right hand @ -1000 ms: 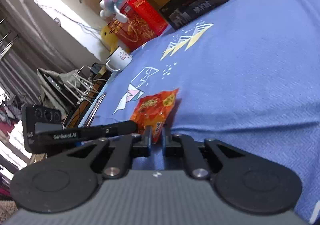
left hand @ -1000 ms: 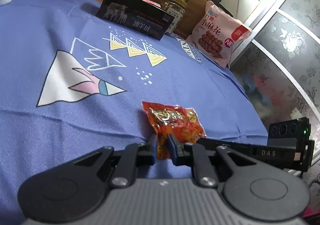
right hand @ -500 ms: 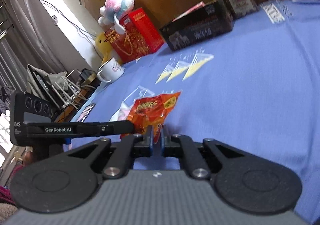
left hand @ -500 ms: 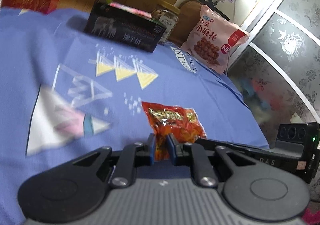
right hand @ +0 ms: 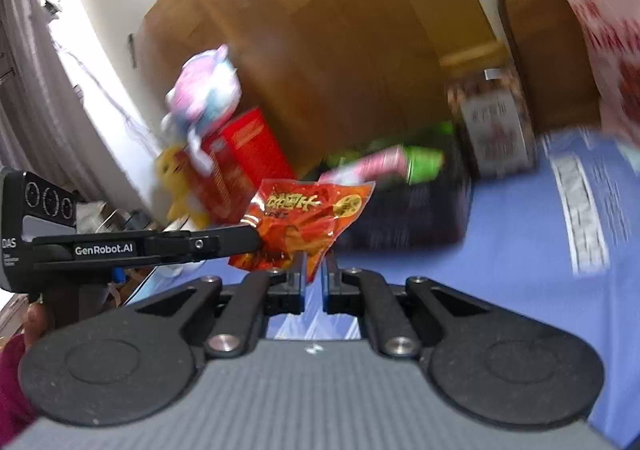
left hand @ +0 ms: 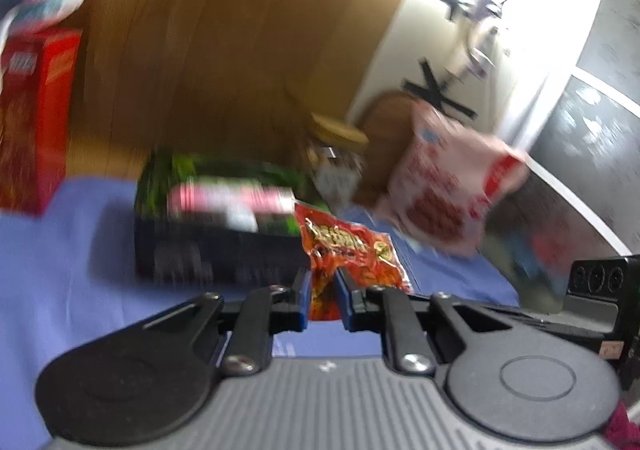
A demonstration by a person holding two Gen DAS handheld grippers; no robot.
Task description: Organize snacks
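Left gripper (left hand: pixel 323 290): fingers pressed in on the near edge of the red snack packet (left hand: pixel 347 254); its blue-edged fingertips (left hand: pixel 303 290) bear on the foil from both sides.
Right gripper (right hand: pixel 313 270): pinching the same red snack packet (right hand: pixel 304 217) at its lower edge, jaws nearly together with only the foil between them.
Red snack packet: held by both grippers at once, lifted clear of the blue cloth (left hand: pixel 60 258) and standing roughly upright ahead of the fingertips; yellow printed characters face the right wrist camera.
Dark box (left hand: pixel 216 238): just beyond the packet, ahead and to the left of the left gripper; a green and pink package (left hand: pixel 232 197) lies on its top, blurred.
Jar (right hand: pixel 492 121): farther ahead and to the right of the right gripper, beside the dark box (right hand: pixel 404 217); label unreadable through blur.
Pink snack bag (left hand: pixel 448 185): ahead and to the right of the left gripper, propped upright near the jar (left hand: pixel 336 157).
Red carton (right hand: pixel 240 165): ahead and to the left of the right gripper, with a plush toy (right hand: pixel 204 89) on top.
Background: wooden panel (left hand: pixel 224 33) behind all the items; most of both views is motion-blurred.
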